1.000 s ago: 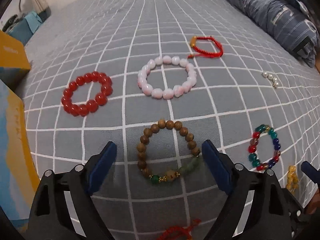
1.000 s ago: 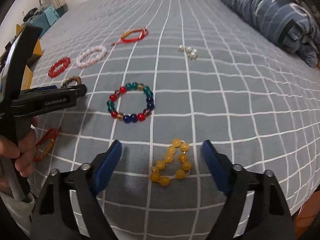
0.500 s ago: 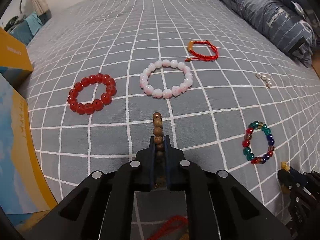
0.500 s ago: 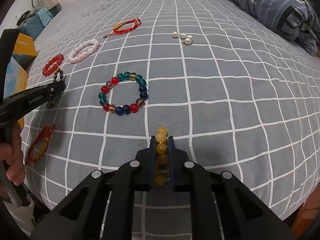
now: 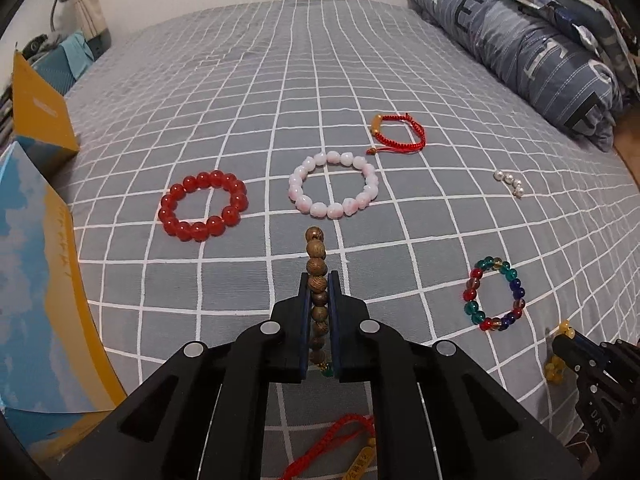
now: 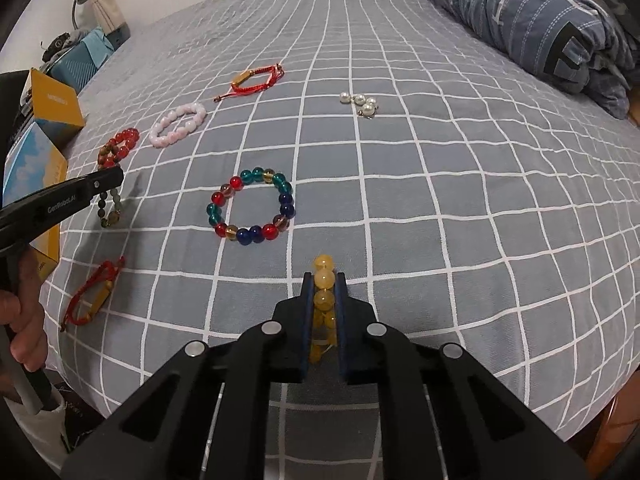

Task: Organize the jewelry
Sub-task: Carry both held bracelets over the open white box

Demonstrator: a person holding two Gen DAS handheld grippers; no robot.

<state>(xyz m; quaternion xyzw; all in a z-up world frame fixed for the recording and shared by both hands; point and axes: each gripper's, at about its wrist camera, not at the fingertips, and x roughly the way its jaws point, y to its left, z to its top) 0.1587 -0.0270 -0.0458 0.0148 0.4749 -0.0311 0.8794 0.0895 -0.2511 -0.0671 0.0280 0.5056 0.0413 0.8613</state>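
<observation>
1. The left gripper was seen closed on the wooden bead bracelet, which was squeezed into a line between the blue pads, with several beads projecting beyond the tips.
2. In the right wrist view, the wooden bead bracelet was seen hanging from the left gripper above the checked bedsheet, to the left of the multicoloured bead bracelet.
3. The right gripper was seen closed on the yellow bead bracelet, which was pinched flat between the pads, just nearer the camera than the multicoloured bead bracelet.
4. The red bead bracelet and the pink bead bracelet were laid side by side on the bedsheet, well to the left of and beyond the multicoloured bead bracelet.
5. A red cord bracelet was laid just beyond the pink one, and a cluster of pearls was laid beyond the multicoloured bead bracelet.
6. A second red cord bracelet was laid to the near left of the multicoloured bead bracelet.
</observation>
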